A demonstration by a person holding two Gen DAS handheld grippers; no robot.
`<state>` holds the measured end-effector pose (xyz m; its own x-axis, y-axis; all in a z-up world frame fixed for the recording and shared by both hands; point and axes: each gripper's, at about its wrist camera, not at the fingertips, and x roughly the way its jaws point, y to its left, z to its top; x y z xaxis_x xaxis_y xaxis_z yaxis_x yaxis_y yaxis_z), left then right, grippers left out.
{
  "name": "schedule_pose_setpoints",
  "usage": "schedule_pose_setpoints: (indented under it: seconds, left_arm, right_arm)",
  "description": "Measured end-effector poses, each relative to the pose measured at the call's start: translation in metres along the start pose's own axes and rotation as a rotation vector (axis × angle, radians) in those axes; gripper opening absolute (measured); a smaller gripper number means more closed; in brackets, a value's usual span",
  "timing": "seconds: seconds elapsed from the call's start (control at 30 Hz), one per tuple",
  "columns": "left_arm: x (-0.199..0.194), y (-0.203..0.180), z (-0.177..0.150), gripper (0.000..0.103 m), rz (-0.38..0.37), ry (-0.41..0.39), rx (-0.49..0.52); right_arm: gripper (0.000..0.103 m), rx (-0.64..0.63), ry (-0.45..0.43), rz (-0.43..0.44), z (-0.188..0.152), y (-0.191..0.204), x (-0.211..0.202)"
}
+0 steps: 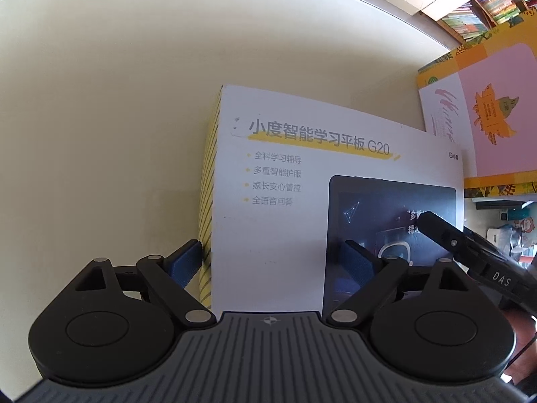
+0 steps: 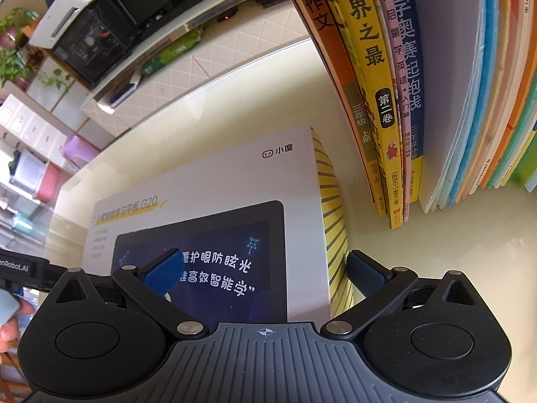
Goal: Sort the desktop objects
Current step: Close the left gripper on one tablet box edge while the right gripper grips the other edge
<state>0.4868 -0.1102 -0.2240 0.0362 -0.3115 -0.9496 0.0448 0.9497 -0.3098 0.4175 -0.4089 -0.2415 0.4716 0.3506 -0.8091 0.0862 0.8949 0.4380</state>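
The white tablet box (image 1: 302, 201) lies flat on the cream desk (image 1: 100, 134), its yellow striped edges facing out to either side. The left gripper (image 1: 275, 262) sits wide open across the box's left end: one blue pad is against the striped edge at about nine o'clock, the other hovers over the printed lid at three o'clock, gripping nothing. The right gripper (image 2: 265, 275) is spread just as wide at the opposite end, one pad over the lid, the other outside the striped edge at three o'clock; it too holds nothing. The row of upright books (image 2: 386, 100) stands close by at one o'clock of the right wrist view. I'd worry that two side pinches on so broad a box could slip, or that the box swings into those books and tips them.
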Motion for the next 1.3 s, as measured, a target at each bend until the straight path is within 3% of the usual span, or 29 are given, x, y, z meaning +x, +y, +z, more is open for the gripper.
schedule_pose_setpoints:
  seconds: [0.23,0.7,1.3]
  left_arm:
    - [0.001,-0.003,-0.004,0.103,0.011,-0.032,-0.018]
    - [0.001,-0.013,-0.012,0.103,0.035,-0.091,0.018]
    - [-0.012,-0.012,-0.017,0.103,0.082,-0.111,-0.003]
  right_arm:
    - [0.103,0.002,-0.033,-0.017,-0.005,0.005,0.0]
    - [0.103,-0.016,0.057,-0.075,0.009,0.02,0.004]
    - [0.103,-0.077,0.057,-0.128,0.007,0.054,0.004]
